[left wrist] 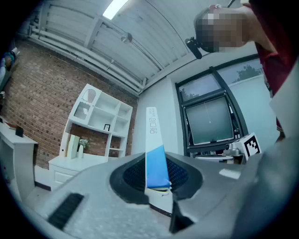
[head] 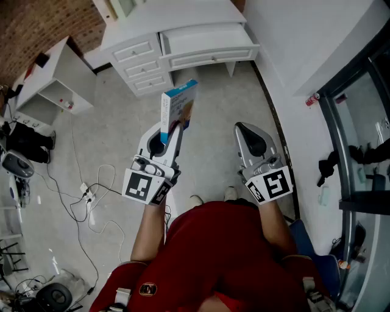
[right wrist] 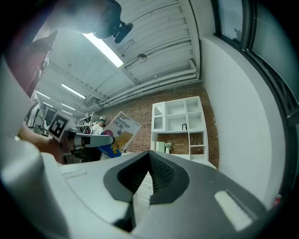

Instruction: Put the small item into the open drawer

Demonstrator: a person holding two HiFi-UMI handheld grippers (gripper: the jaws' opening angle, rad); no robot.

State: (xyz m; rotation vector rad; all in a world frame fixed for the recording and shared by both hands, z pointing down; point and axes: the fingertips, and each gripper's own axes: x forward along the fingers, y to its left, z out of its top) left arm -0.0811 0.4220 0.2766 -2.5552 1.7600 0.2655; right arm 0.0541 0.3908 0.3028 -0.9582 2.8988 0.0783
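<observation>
The left hand-held gripper (head: 173, 133) was clamped on a flat blue-and-white box (head: 178, 108), its jaws pressed against the two broad faces near the lower end. In the left gripper view the box (left wrist: 155, 158) stood edge-on between the dark pads and rose straight out past the jaw tips. From the head view it stood upright above the floor (head: 219, 116), tilted a little to that hand-held gripper's right.

The right hand-held gripper (head: 242, 129) was held level with the left one, well apart to its right. Its jaws were together with nothing between them, as the right gripper view showed (right wrist: 140, 184). In that same view the box (right wrist: 120, 130) appeared off to this hand-held gripper's left, its printed face turned toward it.

Ahead of both hand-held grippers, well beyond the box's top edge, stood a white table (head: 177, 15) with its open drawer (head: 210, 59) pulled out toward the person. The drawer lay forward and slightly right of the left hand-held gripper, and forward and left of the right one. A stack of small closed drawers (head: 139, 64) sat to the open drawer's left.

Far to the left of the left hand-held gripper a white shelf unit (head: 61, 79) was on the floor, and cables (head: 91, 195) trailed across the floor behind and left of it.
</observation>
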